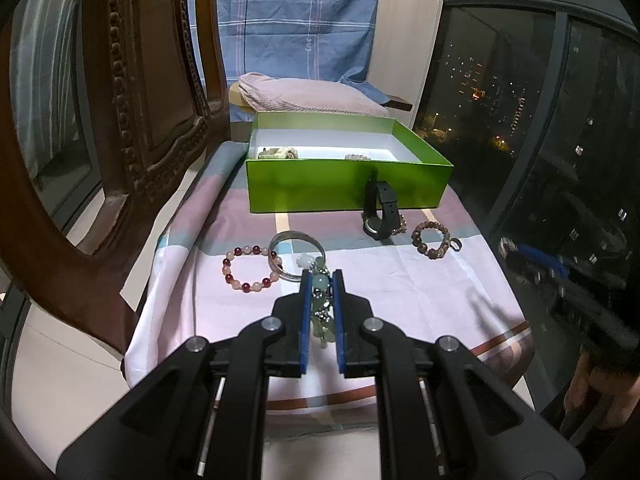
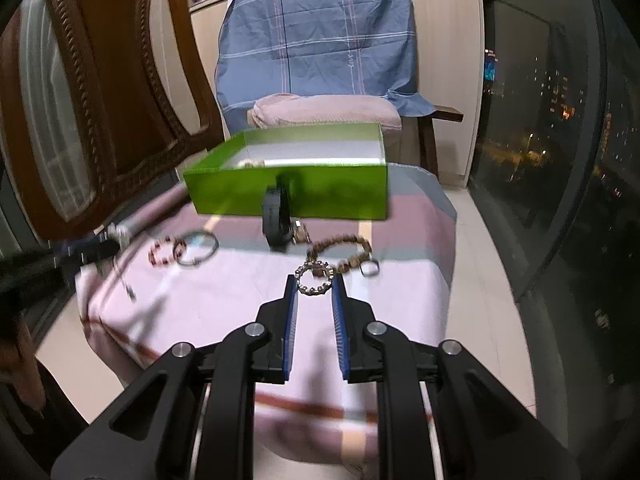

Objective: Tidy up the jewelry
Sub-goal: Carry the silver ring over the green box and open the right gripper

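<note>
Left gripper (image 1: 321, 278): I've got it clamped on a pale green charm bracelet (image 1: 322, 308) above the pink checked cloth (image 1: 420, 292).
Green box (image 1: 348, 188): sits behind, black watch (image 1: 380, 210) leaning on it.
Right gripper (image 2: 315, 285): squeezing a small spiky beaded bracelet (image 2: 314, 279).

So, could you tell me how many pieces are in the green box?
2 visible: a pale cluster at the left, a bead bracelet mid-right; the front wall may hide more.

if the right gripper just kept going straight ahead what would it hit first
Probably the brown bead bracelet lying just beyond the right gripper, which grips a small metal bead ring; further on stands the green box. Depth is uncertain.
</note>
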